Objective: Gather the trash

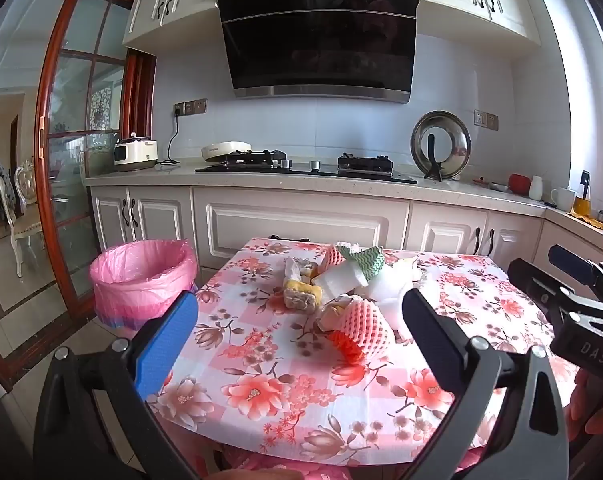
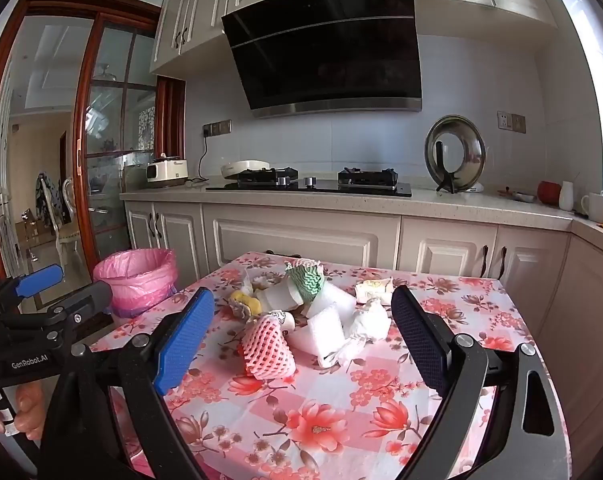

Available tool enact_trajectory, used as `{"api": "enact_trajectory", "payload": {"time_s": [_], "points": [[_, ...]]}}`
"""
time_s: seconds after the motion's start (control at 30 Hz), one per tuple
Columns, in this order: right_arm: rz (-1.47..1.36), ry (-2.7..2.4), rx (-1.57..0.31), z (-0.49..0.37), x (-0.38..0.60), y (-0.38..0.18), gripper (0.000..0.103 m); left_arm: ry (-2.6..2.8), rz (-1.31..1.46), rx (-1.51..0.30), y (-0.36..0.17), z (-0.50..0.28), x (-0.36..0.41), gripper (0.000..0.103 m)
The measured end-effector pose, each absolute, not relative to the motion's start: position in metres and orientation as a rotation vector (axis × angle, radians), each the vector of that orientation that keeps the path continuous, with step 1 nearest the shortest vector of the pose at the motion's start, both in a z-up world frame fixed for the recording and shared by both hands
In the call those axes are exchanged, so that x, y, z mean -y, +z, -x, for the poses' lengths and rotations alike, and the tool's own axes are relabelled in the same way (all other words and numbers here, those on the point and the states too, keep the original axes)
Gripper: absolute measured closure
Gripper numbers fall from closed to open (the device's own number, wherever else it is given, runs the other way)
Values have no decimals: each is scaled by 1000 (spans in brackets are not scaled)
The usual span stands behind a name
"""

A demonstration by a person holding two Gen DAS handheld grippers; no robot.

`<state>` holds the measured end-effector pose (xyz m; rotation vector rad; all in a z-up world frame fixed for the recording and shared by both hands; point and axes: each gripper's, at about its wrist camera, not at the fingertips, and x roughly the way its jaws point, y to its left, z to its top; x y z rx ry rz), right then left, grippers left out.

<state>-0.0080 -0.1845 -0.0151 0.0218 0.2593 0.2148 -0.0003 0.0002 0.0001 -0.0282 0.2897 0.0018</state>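
Note:
A pile of trash lies on the floral table (image 1: 285, 404) (image 2: 341, 412): a pink foam fruit net (image 1: 363, 330) (image 2: 266, 347), white foam pieces (image 1: 343, 280) (image 2: 326, 330), crumpled white paper (image 2: 367, 322), a green-patterned wrapper (image 1: 363, 262) (image 2: 306, 278) and yellow scraps (image 1: 301, 294) (image 2: 246, 304). A bin with a pink bag (image 1: 143, 280) (image 2: 135, 278) stands on the floor left of the table. My left gripper (image 1: 301, 344) is open and empty, short of the pink net. My right gripper (image 2: 305, 342) is open and empty, with the net and foam between its fingers' line of sight.
Behind the table runs a counter (image 1: 261, 182) with a gas hob (image 1: 305, 166), a rice cooker (image 1: 135, 154) and a pot lid on a stand (image 1: 441, 150). White cabinets line the back and right. A glass sliding door (image 1: 73, 160) is at the left.

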Motion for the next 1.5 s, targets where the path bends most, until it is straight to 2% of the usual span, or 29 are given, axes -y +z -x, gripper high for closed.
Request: {"api": "enact_trajectory", "payload": {"time_s": [1.5], "points": [[-33, 218, -257, 7, 185, -16, 18, 3, 32, -304, 0, 0, 0, 4]]}}
